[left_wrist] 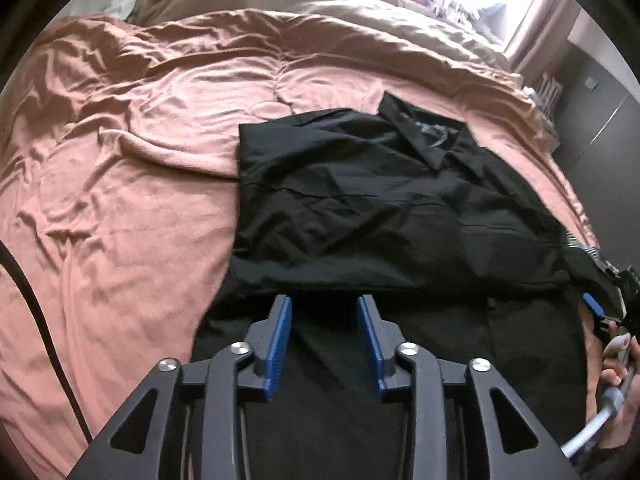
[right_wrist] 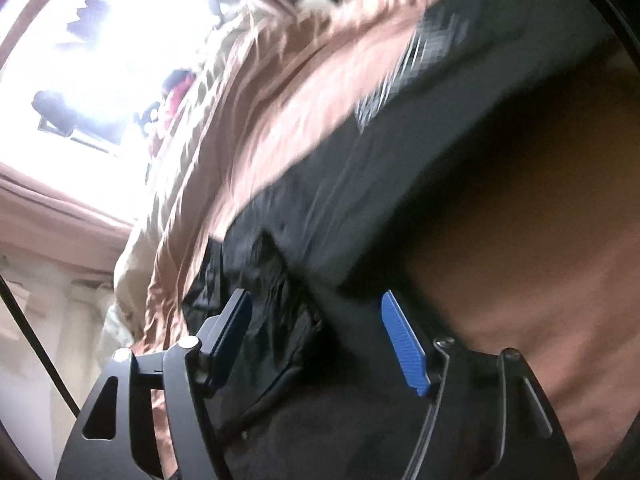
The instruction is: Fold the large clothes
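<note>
Black shirt (left_wrist: 372,200) lies on the bed, on a pink-brown blanket (left_wrist: 132,160), part-folded: the upper body with collar (left_wrist: 424,136) is laid flat, a folded edge crosses just ahead of the left tongs (left_wrist: 324,312), and more black cloth runs under them toward the camera. That near cloth is dark and featureless; cannot tell where the shirt ends there.

Left tongs: blue pads (left_wrist: 280,344) apart, nothing pinched between them, hanging above the black cloth. Whether the tips touch the cloth is not resolvable.

Right tongs (right_wrist: 316,312): the right wrist view is heavily blurred. Pads stand wide apart, one blue pad (right_wrist: 404,344) lit, the other in shadow. Crumpled black cloth (right_wrist: 272,280) sits in the gap, but neither pad presses on it. In the left wrist view only one blue pad of these tongs (left_wrist: 594,306) shows, at the right edge, beside the shirt's side; the rest is cut off.

A hand (left_wrist: 616,380) shows partly at the right margin of the left view, with a pale tube (left_wrist: 588,428) by it.

Beige duvet (left_wrist: 280,4) beyond the blanket. Window (right_wrist: 120,40) blown out; the items before it are unreadable.
</note>
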`<action>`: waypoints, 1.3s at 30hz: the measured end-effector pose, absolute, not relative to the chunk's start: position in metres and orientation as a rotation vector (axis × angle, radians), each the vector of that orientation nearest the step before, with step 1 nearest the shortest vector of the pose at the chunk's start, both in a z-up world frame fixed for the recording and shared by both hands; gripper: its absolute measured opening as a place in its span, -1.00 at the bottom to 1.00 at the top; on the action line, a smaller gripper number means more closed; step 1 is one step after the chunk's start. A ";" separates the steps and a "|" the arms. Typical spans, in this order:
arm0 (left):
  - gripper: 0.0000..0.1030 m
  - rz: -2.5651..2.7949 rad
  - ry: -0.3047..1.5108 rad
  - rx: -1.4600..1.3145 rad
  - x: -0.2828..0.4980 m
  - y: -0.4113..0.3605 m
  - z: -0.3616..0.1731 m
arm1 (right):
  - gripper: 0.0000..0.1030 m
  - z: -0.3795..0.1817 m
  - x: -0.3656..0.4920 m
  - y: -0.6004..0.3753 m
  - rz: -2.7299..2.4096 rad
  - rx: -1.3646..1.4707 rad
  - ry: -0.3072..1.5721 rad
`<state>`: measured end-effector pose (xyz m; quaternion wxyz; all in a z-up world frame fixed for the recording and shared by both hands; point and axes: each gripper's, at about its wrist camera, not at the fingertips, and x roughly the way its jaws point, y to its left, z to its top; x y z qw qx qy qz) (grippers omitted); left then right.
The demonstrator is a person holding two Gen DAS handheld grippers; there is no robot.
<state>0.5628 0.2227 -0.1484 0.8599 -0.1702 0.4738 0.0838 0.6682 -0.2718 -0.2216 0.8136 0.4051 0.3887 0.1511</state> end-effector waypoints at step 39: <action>-0.22 0.163 0.898 -0.443 0.541 0.212 -0.149 | -0.98 -0.143 0.542 -0.287 0.401 0.802 0.383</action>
